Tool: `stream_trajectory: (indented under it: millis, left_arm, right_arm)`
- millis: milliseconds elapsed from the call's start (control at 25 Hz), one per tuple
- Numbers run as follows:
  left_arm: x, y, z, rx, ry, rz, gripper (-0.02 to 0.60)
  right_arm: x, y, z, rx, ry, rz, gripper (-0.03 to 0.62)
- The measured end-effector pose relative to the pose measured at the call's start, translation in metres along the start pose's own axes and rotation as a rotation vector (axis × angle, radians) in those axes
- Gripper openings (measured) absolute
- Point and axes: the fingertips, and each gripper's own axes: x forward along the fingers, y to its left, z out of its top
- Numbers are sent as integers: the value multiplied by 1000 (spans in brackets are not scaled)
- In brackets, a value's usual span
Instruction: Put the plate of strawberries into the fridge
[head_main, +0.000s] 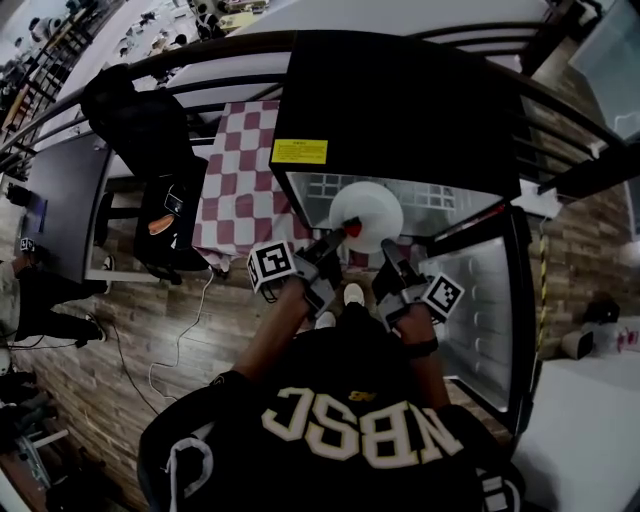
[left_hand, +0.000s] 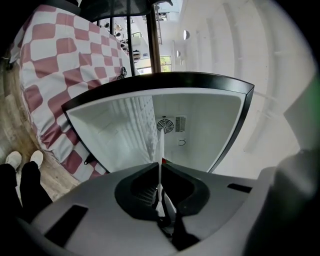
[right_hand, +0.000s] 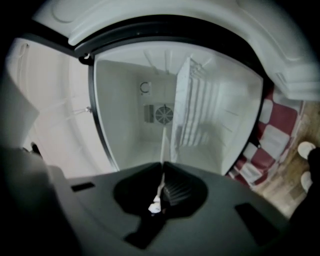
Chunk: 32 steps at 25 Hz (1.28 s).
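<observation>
The round, pale white plate (head_main: 370, 210) hangs in the mouth of the open fridge (head_main: 400, 100). Both gripper views show it edge-on as a thin sliver. The left gripper (head_main: 338, 238) is clenched on its rim at 8 o'clock and the right gripper (head_main: 384, 247) at 5 o'clock.

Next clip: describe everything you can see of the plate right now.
The plate is round, plain white and smooth, like ceramic or plastic. It is held about level at the mouth of the open fridge. The left gripper is shut on its near-left rim and the right gripper on its near-right rim. Each gripper view shows the rim edge-on as a thin white line between the jaws. From above its top looks bare: no strawberries can be made out.
</observation>
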Motion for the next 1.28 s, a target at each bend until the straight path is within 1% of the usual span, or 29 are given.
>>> stream_trajectory:
  millis: [280,640,880,1040,1160,1280]
  left_arm:
    - [14,0,9,-11,-6,-3,29]
    - [29,-1,19,-14,-7,-8,29]
    - [38,0,27,-7,-4,-11,29]
    - [42,5,31,39,-1,6,29]
    - [45,1,30,29,0,2,29]
    - [48,10,35,20,-5,8,29]
  right_arm:
    - [12,-6,11,10,-5,-10,34]
    - [24,-10,25,-9,-1,-17,34]
    - [34,-11,32,-9,1,-21,34]
    - [37,-14,35,-13,4,-34,34]
    - [38,-17,37,-18,5,-45,34]
    - [41,-20,40,-18,5,-55,34]
